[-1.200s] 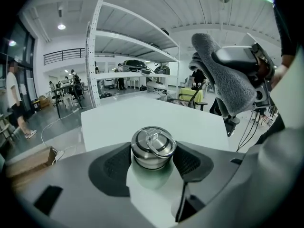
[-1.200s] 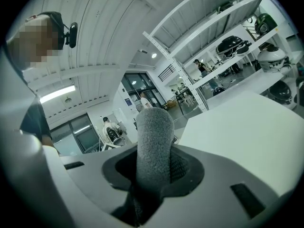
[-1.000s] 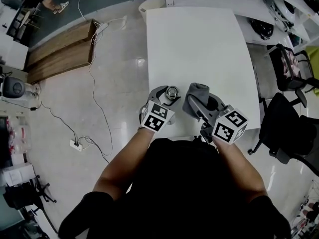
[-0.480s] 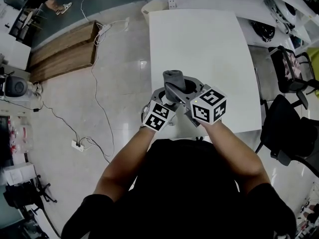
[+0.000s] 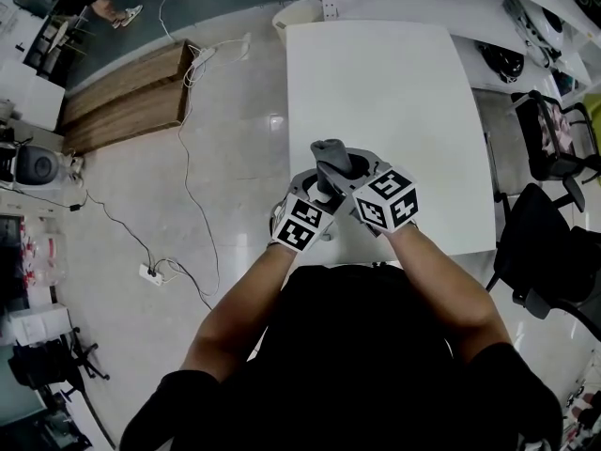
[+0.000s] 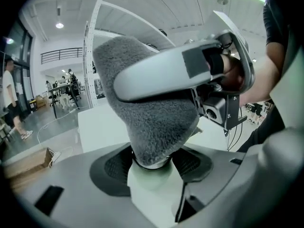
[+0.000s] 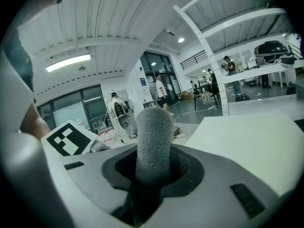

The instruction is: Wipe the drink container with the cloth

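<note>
Grey fuzzy cloth (image 7: 153,141) is pinched in your R gripper (image 7: 153,169), jaws nearly closed on it. Your L gripper (image 6: 152,167) squeezes the pale round drink container (image 6: 151,191), jaws partway open. Cloth covers its top, above the white table (image 5: 394,92), near edge.

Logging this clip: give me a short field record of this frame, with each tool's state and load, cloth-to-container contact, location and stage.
Left tool: shut on the drink container, pale body
Right tool: shut on the grey cloth
Contact: cloth sits over the container's top, touching it
Location: at the near edge of the white table; whether the container rests on it cannot be told
Stage: wiping appears under way
</note>
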Tool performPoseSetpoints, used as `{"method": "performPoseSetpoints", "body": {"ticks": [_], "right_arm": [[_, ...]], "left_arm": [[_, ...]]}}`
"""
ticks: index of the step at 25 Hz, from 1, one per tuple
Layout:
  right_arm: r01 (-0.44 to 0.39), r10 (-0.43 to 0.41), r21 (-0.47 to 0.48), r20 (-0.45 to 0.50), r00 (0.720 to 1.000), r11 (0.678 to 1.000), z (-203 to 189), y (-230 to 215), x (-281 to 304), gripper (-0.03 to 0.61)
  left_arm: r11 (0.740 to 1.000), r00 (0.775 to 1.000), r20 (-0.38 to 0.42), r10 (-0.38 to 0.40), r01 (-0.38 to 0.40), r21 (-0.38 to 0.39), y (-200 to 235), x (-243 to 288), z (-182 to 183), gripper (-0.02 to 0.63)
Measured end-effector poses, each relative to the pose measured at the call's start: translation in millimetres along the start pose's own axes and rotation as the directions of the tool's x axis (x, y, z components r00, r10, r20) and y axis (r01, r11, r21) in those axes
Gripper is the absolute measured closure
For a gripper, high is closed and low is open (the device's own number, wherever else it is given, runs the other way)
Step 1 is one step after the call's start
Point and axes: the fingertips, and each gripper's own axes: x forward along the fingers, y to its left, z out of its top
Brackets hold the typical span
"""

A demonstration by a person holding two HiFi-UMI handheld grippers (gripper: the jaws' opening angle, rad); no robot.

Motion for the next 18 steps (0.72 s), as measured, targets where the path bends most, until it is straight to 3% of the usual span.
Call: {"method": "performPoseSetpoints", "body": {"ticks": [18], "right_arm": [[0.105, -0.104, 0.106, -0.015, 0.994, 0.989, -27, -57, -26, 0.469]], "left_arm": [[1.0, 1.0, 0.008, 0.009, -0.009, -0.008, 3, -4, 4, 0.344]]}}
